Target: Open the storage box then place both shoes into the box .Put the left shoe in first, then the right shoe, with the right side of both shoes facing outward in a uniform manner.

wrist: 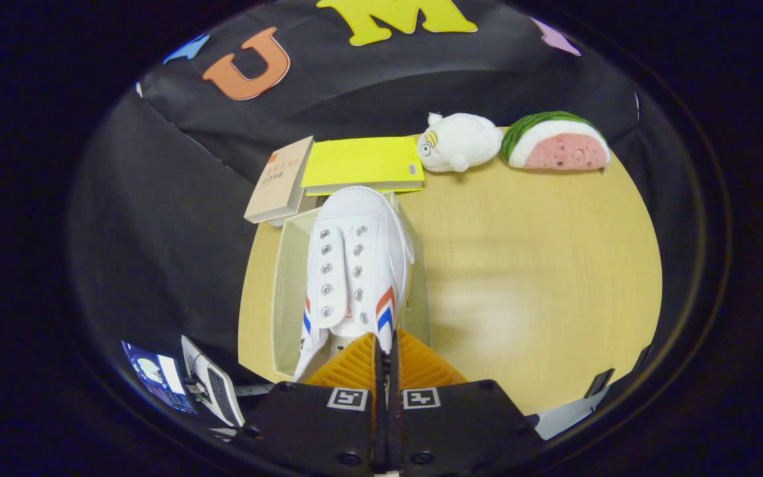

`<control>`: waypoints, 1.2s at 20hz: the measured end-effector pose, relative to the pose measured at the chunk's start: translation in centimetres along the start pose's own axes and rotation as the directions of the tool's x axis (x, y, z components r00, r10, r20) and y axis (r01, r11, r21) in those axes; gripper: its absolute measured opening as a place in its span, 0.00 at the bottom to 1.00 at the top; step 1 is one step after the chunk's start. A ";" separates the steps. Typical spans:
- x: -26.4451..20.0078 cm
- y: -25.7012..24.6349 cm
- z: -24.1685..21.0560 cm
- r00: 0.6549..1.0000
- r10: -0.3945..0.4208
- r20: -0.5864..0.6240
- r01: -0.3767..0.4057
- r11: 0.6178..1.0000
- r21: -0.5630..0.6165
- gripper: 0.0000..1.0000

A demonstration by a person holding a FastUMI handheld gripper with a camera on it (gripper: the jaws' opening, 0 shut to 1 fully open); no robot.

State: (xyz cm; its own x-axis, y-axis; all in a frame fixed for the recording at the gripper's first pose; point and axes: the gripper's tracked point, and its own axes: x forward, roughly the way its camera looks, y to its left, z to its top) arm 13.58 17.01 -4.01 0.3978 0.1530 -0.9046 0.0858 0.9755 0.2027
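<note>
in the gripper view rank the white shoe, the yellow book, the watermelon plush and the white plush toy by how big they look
1. white shoe, held in the tongs, nearest the camera, so inflated
2. yellow book
3. watermelon plush
4. white plush toy, close to the watermelon

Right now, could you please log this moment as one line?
gripper: shut on shoe heel | shoe: over open box | table: books, two plush toys beyond

White shoe held over the open box

Gripper (385, 351) at the bottom centre, fingers nearly closed together on the heel edge of the white shoe (355, 265), toe pointing away. Below the shoe, an open pale storage box (287, 291) on the wooden table (527, 278). Further up: tan book (280, 179), yellow book (363, 163), white plush toy (459, 142), watermelon plush (556, 140) at upper right.
</note>
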 end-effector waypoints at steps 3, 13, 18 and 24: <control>2.0 0.8 -0.3 0.998 -0.039 0.041 0.038 0.999 0.021 0.06; 5.5 1.0 -0.2 0.966 -0.202 0.163 0.201 0.979 0.026 0.06; 6.1 1.2 -0.5 0.954 -0.229 0.196 0.231 0.973 0.014 0.11; 5.2 1.5 0.0 0.943 -0.214 0.253 0.224 0.974 -0.010 0.36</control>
State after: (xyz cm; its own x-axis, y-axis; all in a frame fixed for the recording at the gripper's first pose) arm 15.76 19.30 -8.44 0.5883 -0.1049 -0.8018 0.1636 0.9865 -0.0090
